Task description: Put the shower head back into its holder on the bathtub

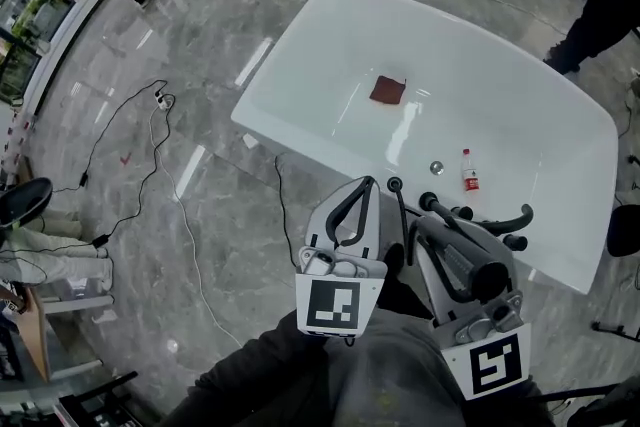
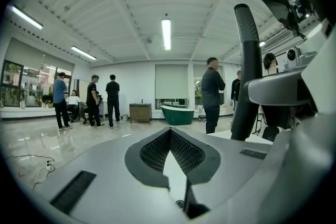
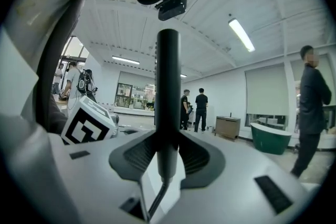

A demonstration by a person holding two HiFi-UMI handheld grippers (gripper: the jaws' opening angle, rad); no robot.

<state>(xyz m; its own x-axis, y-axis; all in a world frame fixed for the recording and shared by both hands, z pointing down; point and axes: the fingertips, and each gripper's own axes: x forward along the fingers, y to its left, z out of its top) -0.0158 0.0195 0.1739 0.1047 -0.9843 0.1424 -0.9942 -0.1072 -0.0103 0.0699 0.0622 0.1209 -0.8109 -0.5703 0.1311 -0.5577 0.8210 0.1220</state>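
The left claw and the right claw both have light grey shells with black parts on them, and their pads are dark grey with a fine ribbed pattern. Each claw carries a white cube with black square markers. The person wears dark grey sleeves.

From the head, looks steeply down, close onto the white bathtub. From each gripper, faces level across the hall, sharing the far green tub.

text: none legible | bottle label: red, print too small to read
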